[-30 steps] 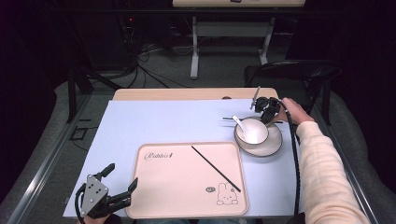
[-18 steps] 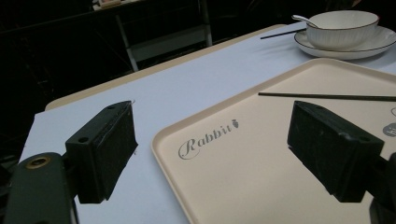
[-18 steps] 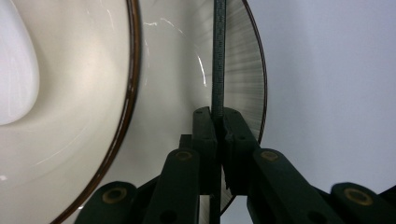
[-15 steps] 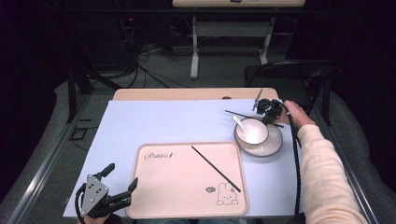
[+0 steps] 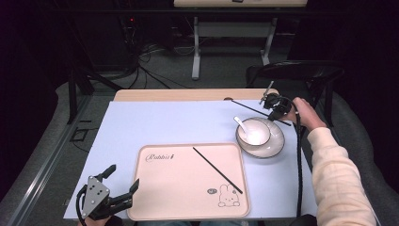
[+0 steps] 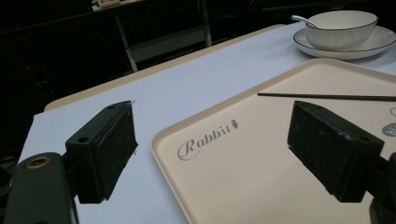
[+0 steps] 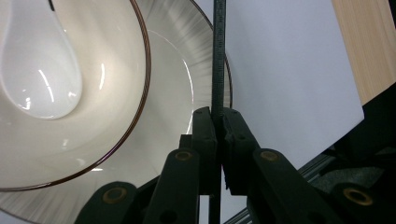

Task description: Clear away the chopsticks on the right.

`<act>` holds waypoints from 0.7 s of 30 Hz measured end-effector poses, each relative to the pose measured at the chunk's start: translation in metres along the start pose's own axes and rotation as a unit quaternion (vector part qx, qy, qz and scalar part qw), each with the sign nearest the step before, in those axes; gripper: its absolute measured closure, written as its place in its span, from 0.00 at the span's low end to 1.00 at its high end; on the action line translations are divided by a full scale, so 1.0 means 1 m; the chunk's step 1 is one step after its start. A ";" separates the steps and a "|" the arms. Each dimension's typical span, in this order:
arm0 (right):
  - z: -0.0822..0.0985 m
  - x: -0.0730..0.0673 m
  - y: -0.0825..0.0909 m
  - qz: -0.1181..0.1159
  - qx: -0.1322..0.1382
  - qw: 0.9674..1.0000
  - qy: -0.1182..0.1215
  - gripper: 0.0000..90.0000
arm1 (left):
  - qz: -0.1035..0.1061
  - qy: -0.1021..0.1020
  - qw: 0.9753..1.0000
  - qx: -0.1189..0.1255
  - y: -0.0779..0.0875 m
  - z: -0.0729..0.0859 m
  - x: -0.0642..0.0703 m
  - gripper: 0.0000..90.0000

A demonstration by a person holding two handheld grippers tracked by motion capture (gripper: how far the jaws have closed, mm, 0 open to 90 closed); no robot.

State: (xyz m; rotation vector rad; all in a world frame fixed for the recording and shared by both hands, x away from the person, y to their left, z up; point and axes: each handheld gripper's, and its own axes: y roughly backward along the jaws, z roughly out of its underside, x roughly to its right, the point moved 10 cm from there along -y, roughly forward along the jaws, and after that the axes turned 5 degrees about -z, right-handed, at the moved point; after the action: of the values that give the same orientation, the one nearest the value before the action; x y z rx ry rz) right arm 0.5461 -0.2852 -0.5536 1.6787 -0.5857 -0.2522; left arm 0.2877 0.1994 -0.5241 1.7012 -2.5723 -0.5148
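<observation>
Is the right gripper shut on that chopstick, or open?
Shut: the right gripper has its jaws pressed together on the black chopstick, which runs out from between them past the plate.

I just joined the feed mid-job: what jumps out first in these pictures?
The right gripper is shut on a thin black chopstick, held above the far edge of the white ribbed plate that carries a white bowl. A second black chopstick lies diagonally on the beige rabbit-print tray.
</observation>
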 end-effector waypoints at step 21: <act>-0.004 -0.019 0.058 0.031 0.025 0.997 -0.073 0.94 | -0.002 0.000 1.000 0.000 0.000 0.000 0.000 0.17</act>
State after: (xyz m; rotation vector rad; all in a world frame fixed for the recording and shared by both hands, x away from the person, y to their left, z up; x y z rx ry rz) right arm 0.5184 -0.2775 -0.5000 1.6972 -0.7574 -0.3187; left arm 0.2879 0.1998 -0.5240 1.7056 -2.5694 -0.5148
